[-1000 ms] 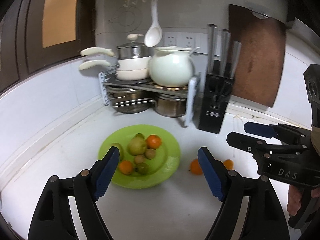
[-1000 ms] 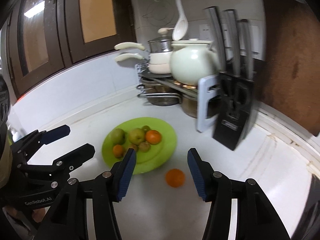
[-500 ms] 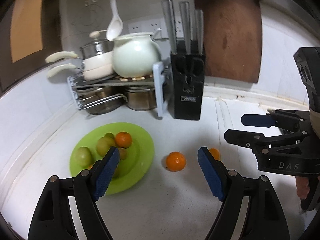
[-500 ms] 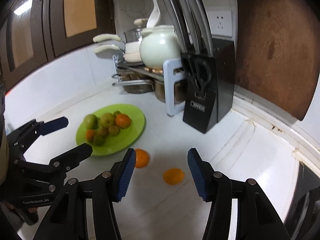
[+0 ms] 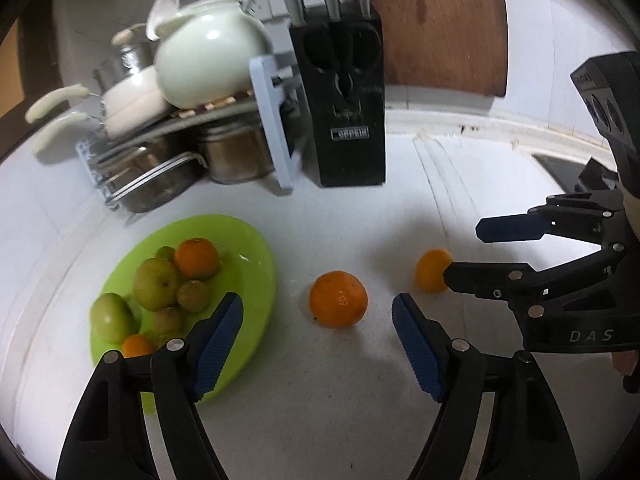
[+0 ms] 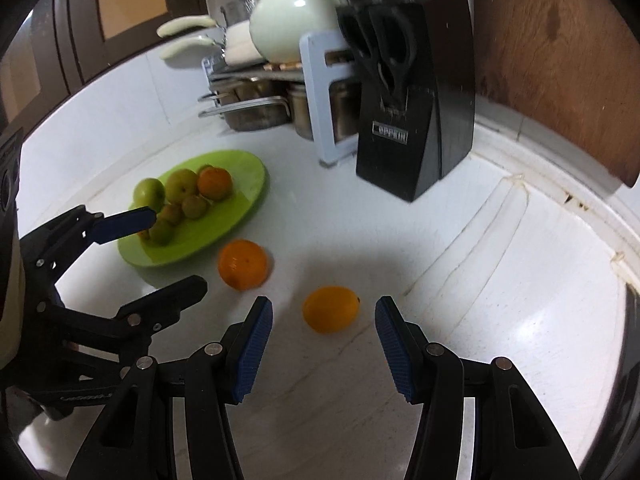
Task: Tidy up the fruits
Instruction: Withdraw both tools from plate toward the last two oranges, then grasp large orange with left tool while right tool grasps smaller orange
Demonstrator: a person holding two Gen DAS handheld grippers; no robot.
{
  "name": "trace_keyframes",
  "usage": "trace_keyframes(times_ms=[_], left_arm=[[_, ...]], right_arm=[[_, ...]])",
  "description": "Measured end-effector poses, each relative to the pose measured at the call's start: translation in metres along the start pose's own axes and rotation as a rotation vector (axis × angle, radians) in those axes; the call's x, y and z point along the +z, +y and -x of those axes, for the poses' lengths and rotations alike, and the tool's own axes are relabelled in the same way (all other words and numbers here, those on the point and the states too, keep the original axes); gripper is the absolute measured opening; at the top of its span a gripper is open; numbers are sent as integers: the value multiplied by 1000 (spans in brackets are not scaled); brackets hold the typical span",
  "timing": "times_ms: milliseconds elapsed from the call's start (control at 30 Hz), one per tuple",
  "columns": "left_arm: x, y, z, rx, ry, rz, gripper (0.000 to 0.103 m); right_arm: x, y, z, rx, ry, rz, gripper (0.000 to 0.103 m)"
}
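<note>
Orange fruit [image 5: 338, 299] on counter [image 5: 320, 420], green plate [image 5: 256, 264] beside

- plate [image 5: 256, 264]: lime green; it carries yellow-green and orange fruits
- two loose oranges [image 5: 338, 299] [image 6: 330, 309]: bright orange, the second yellower
- counter [image 5: 360, 400]: white, faintly veined
- knife block [image 5: 352, 120]: black
- cutting board [image 5: 440, 24]: reddish brown
- pot [image 5: 208, 64]: pale cream
- fingers [image 6: 256, 344]: black with blue ribbed pads
</note>
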State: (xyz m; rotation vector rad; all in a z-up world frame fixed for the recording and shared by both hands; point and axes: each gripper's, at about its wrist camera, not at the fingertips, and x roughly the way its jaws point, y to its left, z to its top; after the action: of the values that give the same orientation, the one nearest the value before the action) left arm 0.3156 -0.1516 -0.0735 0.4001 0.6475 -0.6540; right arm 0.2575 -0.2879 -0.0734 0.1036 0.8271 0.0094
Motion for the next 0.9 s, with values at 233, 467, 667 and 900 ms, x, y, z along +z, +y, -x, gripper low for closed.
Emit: trace_keyframes(times_ms=[233, 467, 667, 900], left_arm=[[4, -1, -28, -34, 46, -33, 69], [7, -3, -45, -66, 76, -46, 56], [6, -5, -51, -89, 97, -41, 41], [6, -2, -48, -96, 98, -9, 41]], right_arm=[[1, -6, -19, 9, 32, -16, 51], [2, -6, -31, 19, 50, -16, 46], [2, -6, -38, 32, 64, -20, 41], [2, -4, -39, 28, 59, -14, 40]])
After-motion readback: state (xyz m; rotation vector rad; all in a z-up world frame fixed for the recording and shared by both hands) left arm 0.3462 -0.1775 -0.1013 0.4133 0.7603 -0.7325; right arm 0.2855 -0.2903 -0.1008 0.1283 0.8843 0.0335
